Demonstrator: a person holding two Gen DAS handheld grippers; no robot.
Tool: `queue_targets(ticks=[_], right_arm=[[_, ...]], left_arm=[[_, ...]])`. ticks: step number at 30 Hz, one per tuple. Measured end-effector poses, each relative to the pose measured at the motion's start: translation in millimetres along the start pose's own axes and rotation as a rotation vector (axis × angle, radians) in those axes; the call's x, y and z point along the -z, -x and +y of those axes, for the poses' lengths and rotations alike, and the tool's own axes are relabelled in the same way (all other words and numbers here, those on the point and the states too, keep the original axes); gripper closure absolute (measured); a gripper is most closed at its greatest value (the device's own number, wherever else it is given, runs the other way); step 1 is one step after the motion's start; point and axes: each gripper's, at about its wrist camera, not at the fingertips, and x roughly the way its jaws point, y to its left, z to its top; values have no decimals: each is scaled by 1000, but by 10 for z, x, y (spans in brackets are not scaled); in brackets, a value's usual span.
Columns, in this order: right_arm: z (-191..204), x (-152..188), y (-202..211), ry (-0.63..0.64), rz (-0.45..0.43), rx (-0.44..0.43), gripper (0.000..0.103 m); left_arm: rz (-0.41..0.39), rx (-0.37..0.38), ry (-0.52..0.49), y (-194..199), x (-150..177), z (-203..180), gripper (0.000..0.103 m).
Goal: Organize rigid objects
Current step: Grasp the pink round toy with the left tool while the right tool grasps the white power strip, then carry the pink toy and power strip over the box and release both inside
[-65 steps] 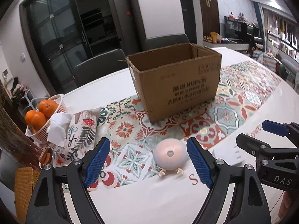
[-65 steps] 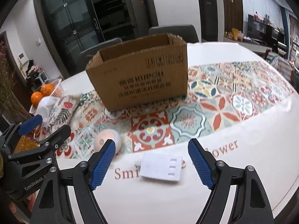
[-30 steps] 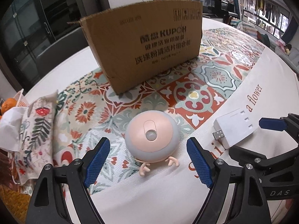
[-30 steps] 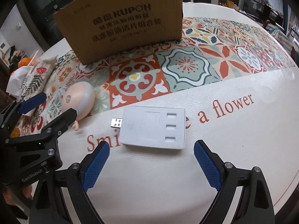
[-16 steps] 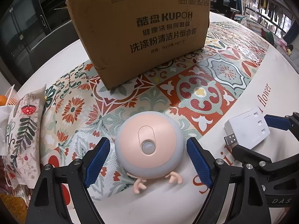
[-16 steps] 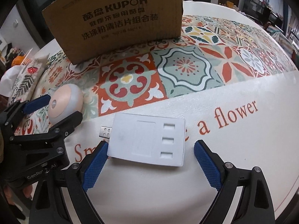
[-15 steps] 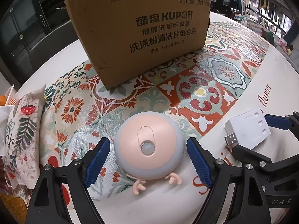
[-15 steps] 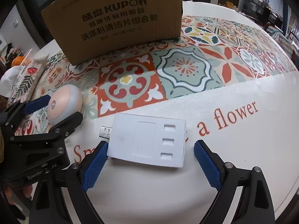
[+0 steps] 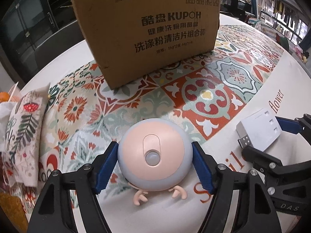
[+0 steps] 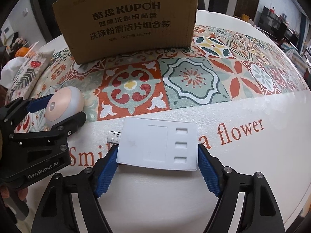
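A round pink and grey toy (image 9: 154, 154) with small pink hands sits on the table's near edge. My left gripper (image 9: 154, 167) is shut on it, blue pads touching both sides; it also shows in the right wrist view (image 10: 64, 104). A flat white USB hub (image 10: 158, 145) with a metal plug lies on the white cloth. My right gripper (image 10: 157, 167) is shut on it, pads against its two short ends. The hub also shows in the left wrist view (image 9: 260, 130). An open brown cardboard box (image 9: 149, 29) stands behind on the patterned runner.
A patterned tile-print runner (image 10: 194, 77) covers the round white table. A printed fabric pouch (image 9: 25, 128) lies at the left, with a basket of oranges (image 10: 21, 52) beyond it. Dark chairs and glass doors stand behind the table.
Both grippers moved forward and down over their objects, then closed: the left onto the round toy, the right onto the white hub.
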Motion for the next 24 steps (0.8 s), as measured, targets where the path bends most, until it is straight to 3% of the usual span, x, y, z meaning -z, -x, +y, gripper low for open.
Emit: queue_targets(ticks=[13,24], right_arm=[[-167,18,78,5,-30,-59,25],[-226,-165,333,64,-169,-89,25]], left_arm=[[1,-44,177,235,184,-34,29],[-44,-86,308,473,157,-19,29]])
